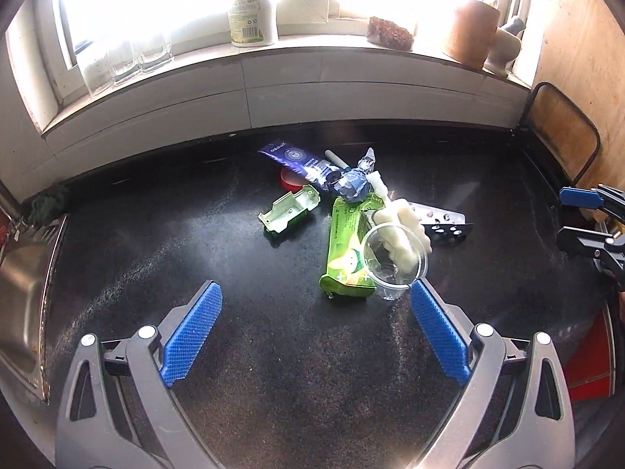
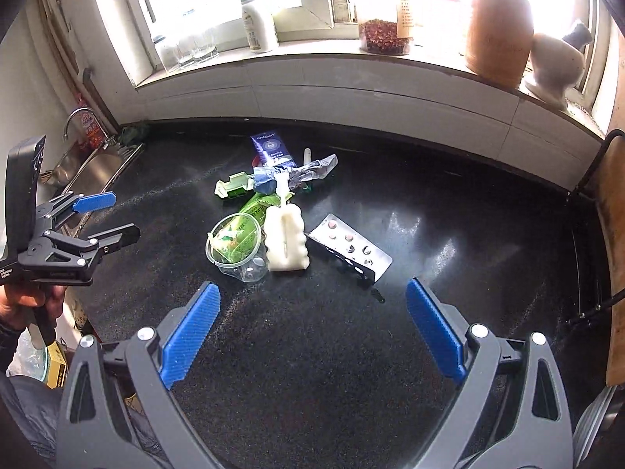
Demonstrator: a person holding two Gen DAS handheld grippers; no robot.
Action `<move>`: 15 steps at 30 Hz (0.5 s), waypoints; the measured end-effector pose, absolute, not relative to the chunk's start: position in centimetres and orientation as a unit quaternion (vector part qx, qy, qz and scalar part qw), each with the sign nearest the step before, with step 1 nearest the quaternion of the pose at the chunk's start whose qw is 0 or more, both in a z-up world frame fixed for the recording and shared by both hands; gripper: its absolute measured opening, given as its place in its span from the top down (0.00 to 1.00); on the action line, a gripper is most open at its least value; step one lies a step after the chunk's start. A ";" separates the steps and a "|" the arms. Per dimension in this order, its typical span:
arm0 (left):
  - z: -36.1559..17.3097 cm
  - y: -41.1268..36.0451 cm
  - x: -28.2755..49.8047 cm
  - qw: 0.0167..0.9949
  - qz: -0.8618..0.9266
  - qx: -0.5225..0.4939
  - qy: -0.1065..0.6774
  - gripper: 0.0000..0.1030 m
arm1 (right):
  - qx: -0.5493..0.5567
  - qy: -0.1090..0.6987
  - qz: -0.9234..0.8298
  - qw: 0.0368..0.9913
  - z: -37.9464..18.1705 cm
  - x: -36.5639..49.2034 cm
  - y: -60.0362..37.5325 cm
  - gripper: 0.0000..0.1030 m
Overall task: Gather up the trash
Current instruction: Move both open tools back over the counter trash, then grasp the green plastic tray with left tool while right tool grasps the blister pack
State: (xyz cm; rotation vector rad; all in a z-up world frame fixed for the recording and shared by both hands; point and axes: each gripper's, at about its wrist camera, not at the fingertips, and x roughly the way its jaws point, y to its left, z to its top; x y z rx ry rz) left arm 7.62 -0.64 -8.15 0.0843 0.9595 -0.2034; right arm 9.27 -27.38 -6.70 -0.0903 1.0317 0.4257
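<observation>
A pile of trash lies on the black counter [image 1: 156, 258]: a clear plastic cup [image 1: 392, 260] on its side, a green wrapper [image 1: 345, 250], a white foam piece [image 1: 398, 226], a pill blister pack [image 1: 437, 217], a green-white plastic shell [image 1: 291, 211], a blue tube [image 1: 293, 160] and a crumpled blue wrapper [image 1: 351, 185]. My left gripper [image 1: 316, 293] is open and empty just in front of the cup. My right gripper [image 2: 312, 293] is open and empty in front of the cup [image 2: 236, 248], foam [image 2: 285, 240] and blister pack [image 2: 349, 248].
A steel sink [image 1: 23, 273] lies at the left of the counter. The windowsill holds a white bottle [image 1: 252, 15], glasses [image 1: 129, 58], a brown jar [image 1: 472, 33] and a white vase [image 2: 554, 64]. A chair back [image 1: 562, 133] stands at the right.
</observation>
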 end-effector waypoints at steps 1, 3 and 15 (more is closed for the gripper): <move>-8.7 -0.6 8.3 0.881 -0.099 0.047 0.461 0.08 | -0.046 0.495 0.201 0.844 -7.4 9.9 -27.4 0.10; -10.0 -0.4 10.0 0.880 -0.103 0.063 0.460 0.08 | -0.055 0.504 0.206 0.837 -8.8 11.1 -27.5 0.10; -19.0 0.0 20.5 0.844 -0.190 0.146 0.479 0.12 | -0.127 0.566 0.240 0.778 -18.5 18.8 -26.4 0.19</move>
